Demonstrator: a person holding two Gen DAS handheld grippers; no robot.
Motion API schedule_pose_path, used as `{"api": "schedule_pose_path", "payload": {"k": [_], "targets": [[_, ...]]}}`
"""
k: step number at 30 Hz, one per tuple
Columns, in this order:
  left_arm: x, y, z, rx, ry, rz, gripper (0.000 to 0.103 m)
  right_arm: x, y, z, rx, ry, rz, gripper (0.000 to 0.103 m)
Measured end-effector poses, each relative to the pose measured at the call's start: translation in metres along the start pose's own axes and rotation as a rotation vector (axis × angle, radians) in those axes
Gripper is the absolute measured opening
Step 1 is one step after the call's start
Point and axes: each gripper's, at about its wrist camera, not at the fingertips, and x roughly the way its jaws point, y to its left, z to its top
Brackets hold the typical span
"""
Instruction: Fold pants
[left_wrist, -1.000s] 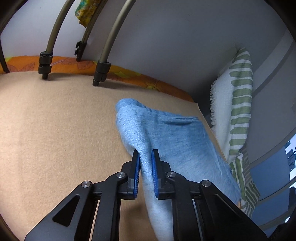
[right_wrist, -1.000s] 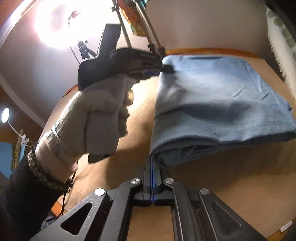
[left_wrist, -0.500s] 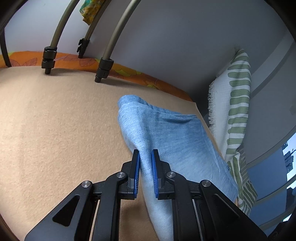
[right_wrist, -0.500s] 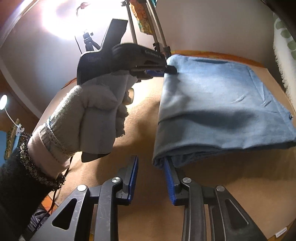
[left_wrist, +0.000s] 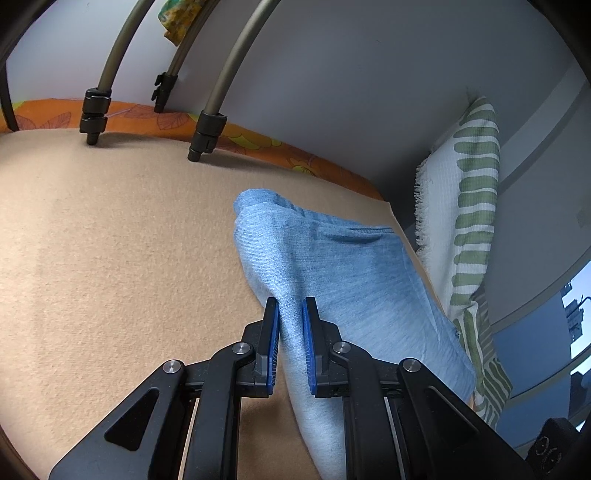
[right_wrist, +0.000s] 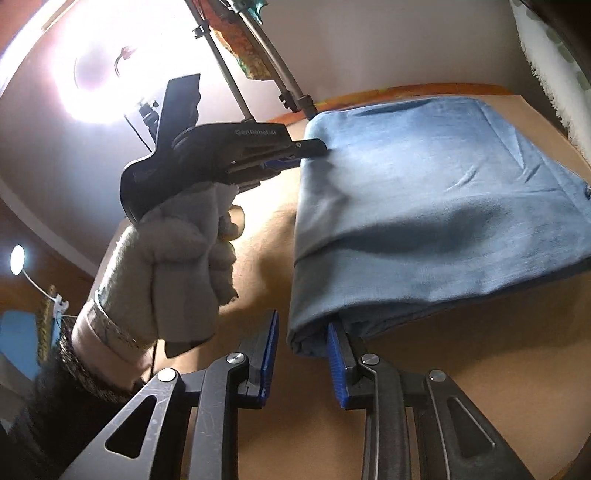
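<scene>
Released since the earlier frame: right gripper (right_wrist: 300, 356), jaws just opened, spread astride the near corner of the folded blue pants (right_wrist: 424, 221), pads not pressing. Farther off, left gripper (left_wrist: 290, 343) pinches the far fold edge above the tan blanket (left_wrist: 122, 266). Step judged: setting down the finished fold; next, left release and withdrawal.

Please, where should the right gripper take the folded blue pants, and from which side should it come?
Probably the near left corner of the pants, approached low from the near side. There the stacked layers end in a thick edge facing the right gripper, whose open jaws already straddle that corner. The left gripper is shut on the far left edge, so the near corner is the free one.
</scene>
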Motion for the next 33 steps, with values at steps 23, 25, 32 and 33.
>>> {"api": "schedule_pose_path", "payload": {"k": [23,25,32,33], "targets": [[-0.002,-0.003,0.005,0.01,-0.018,0.03,0.01,0.01,0.016,-0.009,-0.103,0.018,-0.087,0.007],[-0.003,-0.003,0.005,0.016,-0.019,0.032,0.01,0.012,0.02,-0.012,-0.13,0.031,-0.087,0.023],[-0.003,-0.005,0.006,0.026,-0.016,0.048,0.01,0.006,0.034,-0.014,-0.154,0.019,-0.098,0.0],[-0.004,-0.006,0.006,0.028,-0.017,0.047,0.01,-0.001,0.036,-0.012,-0.166,0.008,-0.098,0.0]]}}
